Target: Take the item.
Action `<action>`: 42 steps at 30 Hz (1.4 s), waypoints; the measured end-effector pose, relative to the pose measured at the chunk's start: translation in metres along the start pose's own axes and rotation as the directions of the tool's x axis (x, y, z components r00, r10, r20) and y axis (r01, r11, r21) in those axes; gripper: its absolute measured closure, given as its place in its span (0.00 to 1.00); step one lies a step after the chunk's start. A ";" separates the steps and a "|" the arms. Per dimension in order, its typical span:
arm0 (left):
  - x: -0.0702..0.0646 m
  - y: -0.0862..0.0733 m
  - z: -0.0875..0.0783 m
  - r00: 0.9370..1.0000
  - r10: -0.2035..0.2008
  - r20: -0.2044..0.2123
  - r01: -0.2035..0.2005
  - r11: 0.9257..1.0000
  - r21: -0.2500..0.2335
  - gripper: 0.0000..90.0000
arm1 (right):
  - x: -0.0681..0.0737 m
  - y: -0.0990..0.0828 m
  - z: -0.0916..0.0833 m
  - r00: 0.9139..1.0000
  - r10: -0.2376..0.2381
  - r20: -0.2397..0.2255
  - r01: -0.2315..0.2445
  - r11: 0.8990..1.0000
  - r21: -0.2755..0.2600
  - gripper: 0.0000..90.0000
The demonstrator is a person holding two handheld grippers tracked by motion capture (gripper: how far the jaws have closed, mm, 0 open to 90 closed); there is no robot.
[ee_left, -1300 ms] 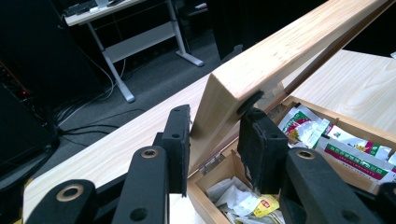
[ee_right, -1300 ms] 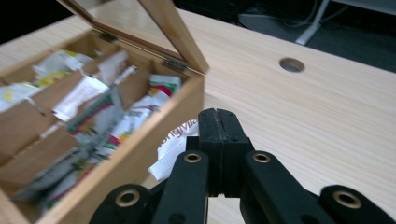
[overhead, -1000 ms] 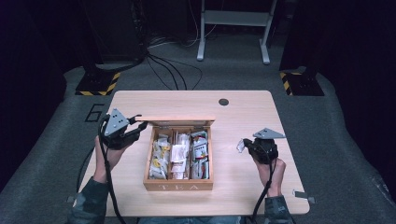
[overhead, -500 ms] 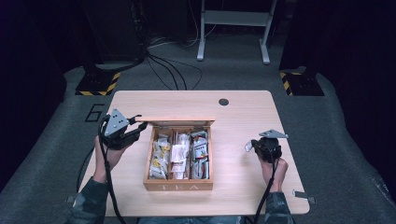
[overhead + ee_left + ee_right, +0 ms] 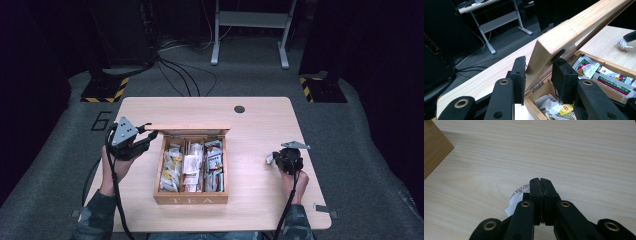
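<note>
The light wooden tea box [image 5: 191,199] sat mid-counter, packed with paper tea sachets [image 5: 190,165], its hinged wooden lid [image 5: 574,30] tilted up. The left gripper [image 5: 537,72] straddled the lid's corner, jaws narrowly parted on either side of it. Well to the right, the right gripper [image 5: 540,185] was pressed closed on a white printed sachet [image 5: 517,197], low over the pale wooden counter [image 5: 260,120].

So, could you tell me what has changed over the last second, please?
The right gripper, shut on a tea packet, drew back toward the person and slightly rightward, away from the tea box. The left gripper stayed at the raised lid.
</note>
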State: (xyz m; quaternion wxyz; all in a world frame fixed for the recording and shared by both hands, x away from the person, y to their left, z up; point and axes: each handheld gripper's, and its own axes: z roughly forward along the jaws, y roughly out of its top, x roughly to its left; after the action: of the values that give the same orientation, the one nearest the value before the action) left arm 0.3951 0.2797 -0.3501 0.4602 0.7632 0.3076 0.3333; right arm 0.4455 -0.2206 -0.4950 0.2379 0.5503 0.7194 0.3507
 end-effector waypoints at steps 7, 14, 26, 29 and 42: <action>0.000 0.000 0.000 1.000 0.001 0.001 -0.001 1.000 0.001 0.71 | -0.004 -0.003 -0.005 0.999 0.033 -0.009 -0.033 0.999 -0.012 0.66; 0.000 0.000 0.000 1.000 -0.002 -0.002 0.002 1.000 -0.001 0.71 | -0.005 -0.012 -0.016 0.998 0.019 -0.056 -0.021 0.999 -0.032 0.19; -0.002 -0.001 -0.001 1.000 -0.002 -0.002 0.002 1.000 -0.001 0.71 | -0.010 -0.038 -0.029 0.998 0.006 -0.065 -0.006 1.000 0.000 0.09; -0.002 -0.001 -0.001 1.000 0.004 -0.002 -0.004 1.000 0.002 0.71 | -0.011 -0.044 -0.029 0.998 0.010 -0.063 -0.009 1.000 0.011 0.08; -0.007 -0.005 -0.004 1.000 0.005 -0.007 -0.005 1.000 0.006 0.71 | -0.015 -0.061 -0.029 0.999 0.021 -0.046 -0.020 0.999 0.031 0.05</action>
State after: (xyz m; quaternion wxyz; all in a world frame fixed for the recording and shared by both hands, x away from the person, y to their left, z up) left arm 0.3864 0.2780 -0.3546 0.4560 0.7640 0.3086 0.3363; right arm 0.3905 -0.2508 -0.5242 0.2092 0.5530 0.7243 0.3547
